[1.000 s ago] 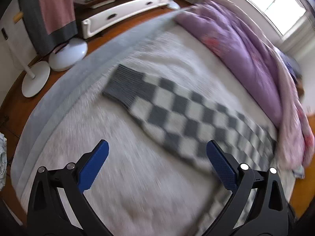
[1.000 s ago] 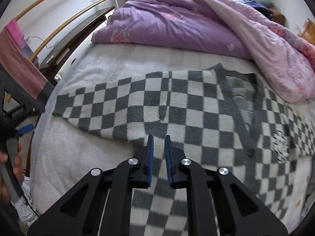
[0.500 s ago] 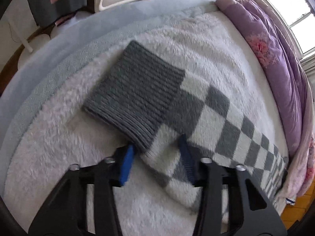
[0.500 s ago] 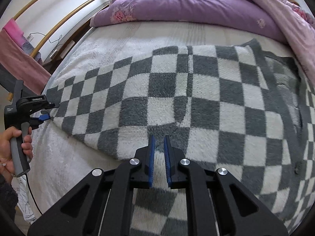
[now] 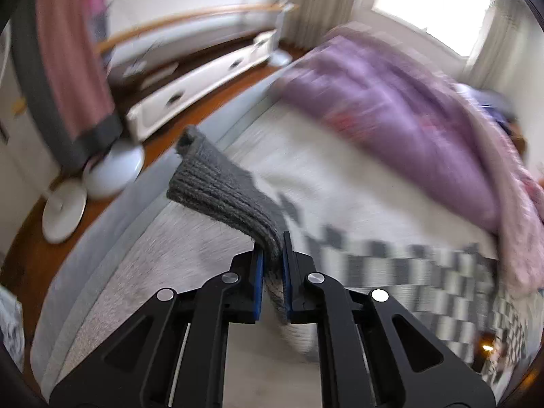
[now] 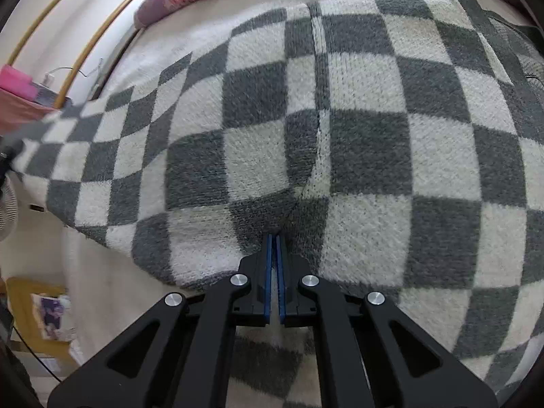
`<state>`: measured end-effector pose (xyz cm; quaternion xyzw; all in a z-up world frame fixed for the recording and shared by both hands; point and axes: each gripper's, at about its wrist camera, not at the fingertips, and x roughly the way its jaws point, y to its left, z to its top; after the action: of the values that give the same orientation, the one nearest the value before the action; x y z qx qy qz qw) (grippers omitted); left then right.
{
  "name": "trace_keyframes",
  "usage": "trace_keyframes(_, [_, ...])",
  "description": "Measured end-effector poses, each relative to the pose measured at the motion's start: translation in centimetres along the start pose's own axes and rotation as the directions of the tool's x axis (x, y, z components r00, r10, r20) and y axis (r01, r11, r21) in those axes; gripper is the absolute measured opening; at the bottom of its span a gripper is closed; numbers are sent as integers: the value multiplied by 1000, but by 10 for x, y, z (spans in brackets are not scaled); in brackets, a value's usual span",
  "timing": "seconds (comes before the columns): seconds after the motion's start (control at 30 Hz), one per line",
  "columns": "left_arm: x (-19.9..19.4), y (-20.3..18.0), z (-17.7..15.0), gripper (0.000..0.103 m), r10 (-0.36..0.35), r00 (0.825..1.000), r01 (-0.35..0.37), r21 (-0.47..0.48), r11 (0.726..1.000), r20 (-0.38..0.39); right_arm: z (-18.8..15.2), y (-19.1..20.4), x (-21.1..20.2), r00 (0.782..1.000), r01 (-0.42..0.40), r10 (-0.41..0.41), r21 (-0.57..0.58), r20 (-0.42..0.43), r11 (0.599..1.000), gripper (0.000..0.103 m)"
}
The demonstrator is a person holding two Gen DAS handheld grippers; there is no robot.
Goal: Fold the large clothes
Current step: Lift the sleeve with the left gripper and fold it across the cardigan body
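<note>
Sweater (image 6: 340,129) sleeve (image 5: 224,187) — cuff up-left

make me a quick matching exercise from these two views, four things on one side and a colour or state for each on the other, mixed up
Things:
1. sleeve cuff
2. duvet
3. left hand-held gripper
4. checked sweater body

Colour or state:
A. purple, heaped at the far side of the bed
B. grey and white squares, spread on the bed
C. plain grey ribbed knit, lifted off the bed
D. shut on the sleeve

Pairs: 1-C, 2-A, 3-D, 4-B
</note>
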<state>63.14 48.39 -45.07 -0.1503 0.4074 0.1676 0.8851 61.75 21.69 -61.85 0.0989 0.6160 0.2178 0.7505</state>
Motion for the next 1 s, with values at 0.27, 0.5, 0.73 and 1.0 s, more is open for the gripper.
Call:
trace_keyframes(0.27, [-83, -184, -13, 9, -153, 985, 139, 160, 977, 77, -26, -79, -151, 972, 30, -33, 17, 235, 999, 2])
trace_keyframes(0.5, [-81, -367, -81, 9, -269, 963, 267, 245, 932, -28, -61, -227, -286, 904, 160, -204, 145, 376, 976, 6])
trace_keyframes(0.73, [-16, -506, -189, 9, -247, 946, 307, 333, 892, -210, -108, -381, -364, 857, 265, -364, 295, 364, 918, 6])
trace_keyframes(1.0, [37, -549, -273, 10, -108, 945, 244, 444, 862, -308, -146, -496, -389, 845, 274, -436, 450, 309, 850, 6])
